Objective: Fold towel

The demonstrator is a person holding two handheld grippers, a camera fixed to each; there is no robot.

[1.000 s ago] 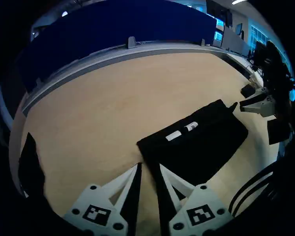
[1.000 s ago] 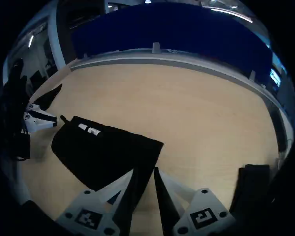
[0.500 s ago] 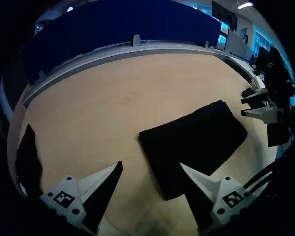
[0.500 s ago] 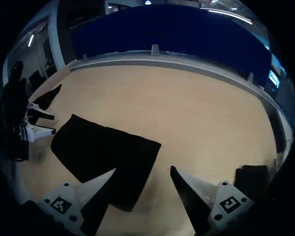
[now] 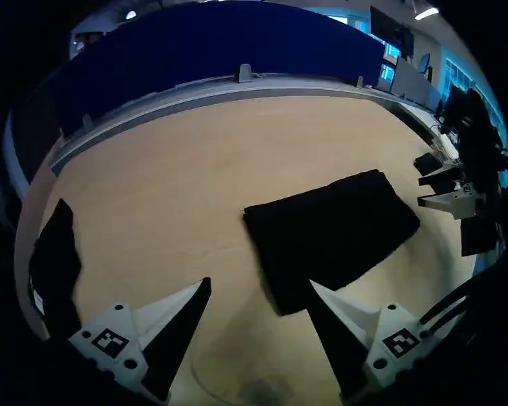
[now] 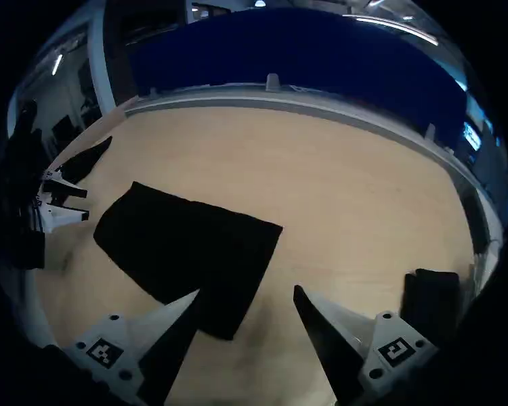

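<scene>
A black towel (image 5: pixel 332 233) lies flat on a light wooden table (image 5: pixel 186 169). It forms a tidy rectangle with straight edges and square corners, and no loose flap or raised corner can be seen. It sits near the front of the table, just ahead of both grippers.

In the left gripper view, the left gripper (image 5: pixel 259 282) has its two white fingers spread wide and holds nothing. The towel's near corner lies between the fingertips and a little beyond them, below them on the table. In the right gripper view, the right gripper (image 6: pixel 247 291) is likewise spread wide and empty, with the towel's opposite near corner just ahead of its left finger. Neither gripper appears to touch the cloth.

Judging by its compact, even shape, the towel has probably been folded at least once and then let go. Whether another fold is wanted cannot be told. If so, each gripper would need to take a corner again.

Farther out, a dark cloth-like item (image 5: pixel 54 264) rests at the table's left edge. A blue divider (image 5: pixel 220 47) runs along the far edge.
</scene>
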